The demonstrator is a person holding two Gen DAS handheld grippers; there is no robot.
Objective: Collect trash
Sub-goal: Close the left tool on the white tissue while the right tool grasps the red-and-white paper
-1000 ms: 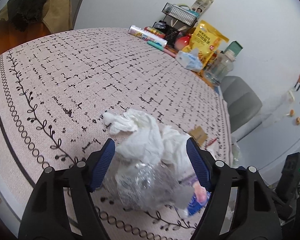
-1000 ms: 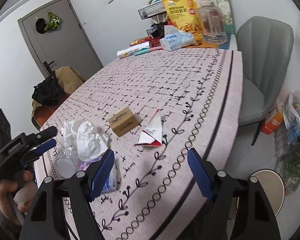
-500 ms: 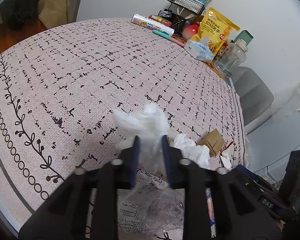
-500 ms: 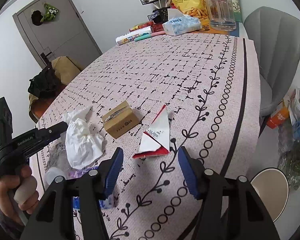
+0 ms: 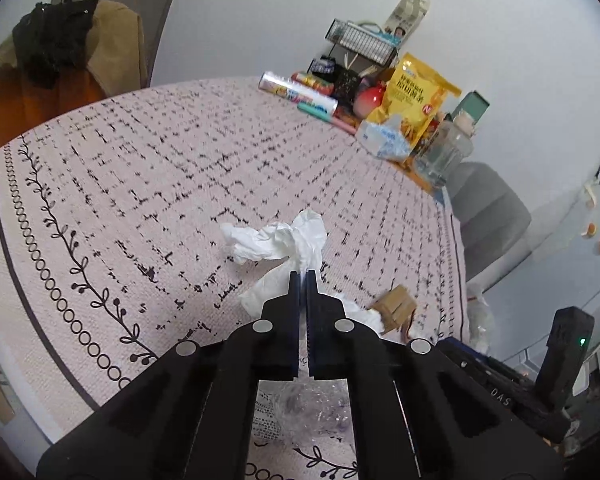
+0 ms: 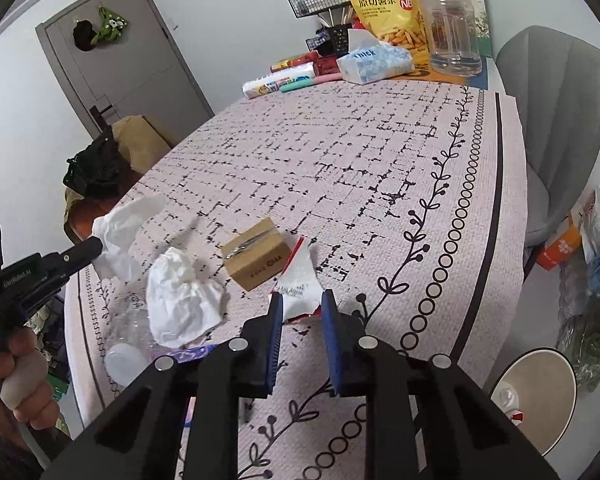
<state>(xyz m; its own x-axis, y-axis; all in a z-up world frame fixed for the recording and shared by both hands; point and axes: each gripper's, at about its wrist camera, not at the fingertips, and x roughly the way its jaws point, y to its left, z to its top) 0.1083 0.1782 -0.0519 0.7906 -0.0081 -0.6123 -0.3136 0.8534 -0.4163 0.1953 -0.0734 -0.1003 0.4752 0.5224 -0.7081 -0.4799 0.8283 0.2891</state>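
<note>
My left gripper [image 5: 304,276] is shut on a crumpled white tissue [image 5: 284,240] and holds it just above the patterned tablecloth [image 5: 140,184]. The right wrist view shows the same left gripper [image 6: 94,246] and tissue [image 6: 120,228] at far left. Below it lie a clear plastic bottle [image 5: 312,404] and a second tissue [image 6: 180,300]. My right gripper [image 6: 300,304] is closing its jaws on a red-and-white wrapper [image 6: 300,276], whose lower end is squeezed between the blue pads. A small cardboard box [image 6: 256,252] sits just left of the wrapper.
Along the table's far end stand a yellow snack bag [image 6: 384,4], a tissue pack [image 6: 374,62], a clear jar [image 6: 454,28] and a wire basket [image 5: 364,42]. A grey chair [image 6: 560,120] is on the right, with a round white container [image 6: 536,396] and bags on the floor.
The left gripper shut on the tissue and lifted it off the bottle. The right gripper moved over to the wrapper and narrowed its jaws around it.
</note>
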